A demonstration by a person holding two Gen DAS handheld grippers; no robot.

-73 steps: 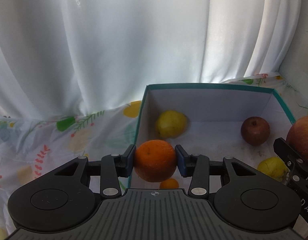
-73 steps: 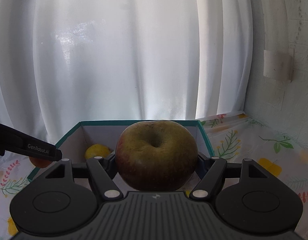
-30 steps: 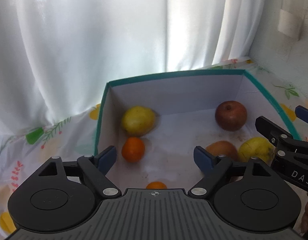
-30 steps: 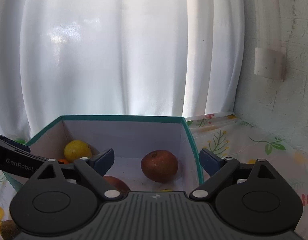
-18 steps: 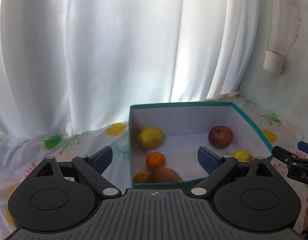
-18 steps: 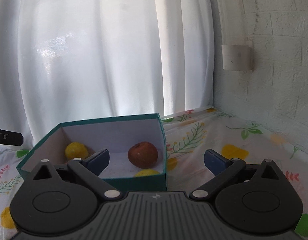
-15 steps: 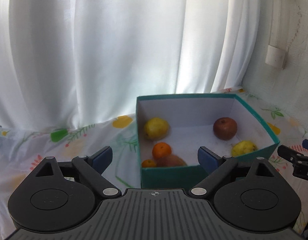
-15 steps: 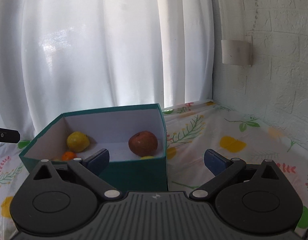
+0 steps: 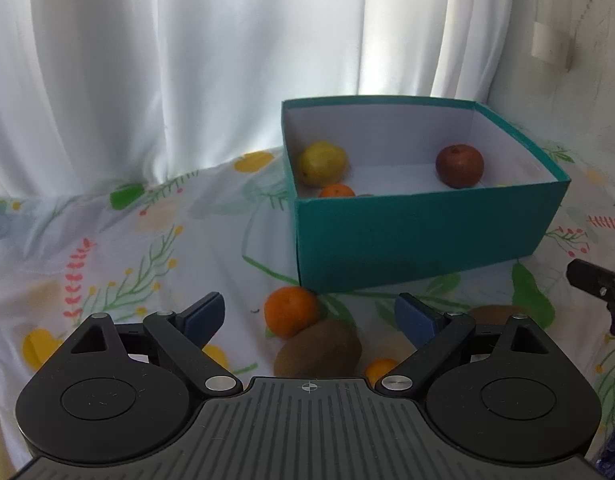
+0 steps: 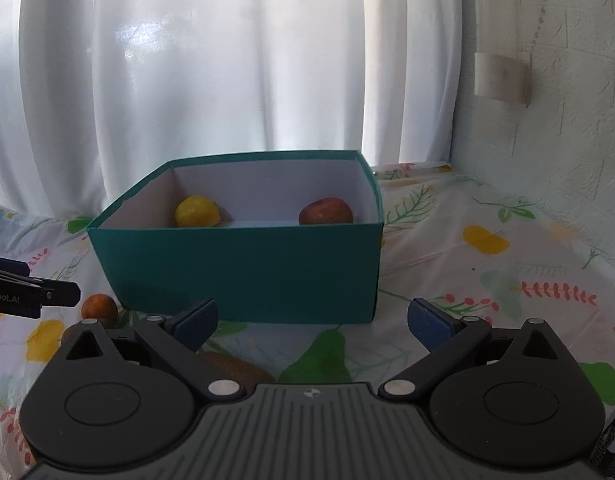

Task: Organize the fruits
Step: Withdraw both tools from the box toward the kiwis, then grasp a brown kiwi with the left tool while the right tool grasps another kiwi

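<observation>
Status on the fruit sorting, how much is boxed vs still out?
Done: the teal box holds a yellow fruit, a red apple and an orange. In hand: nothing; left gripper and right gripper are open. Left: a loose orange and kiwi on the tablecloth.

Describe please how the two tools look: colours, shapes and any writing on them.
Both are alike. The left tool and the right tool each have a matte black ribbed body, two round black discs, angled black link arms with silver pivot pins, and blue pads on the fingertips. White lettering ending in "Robot.AI" shows on the side of the left tool in the right wrist view. No cables are visible.
</observation>
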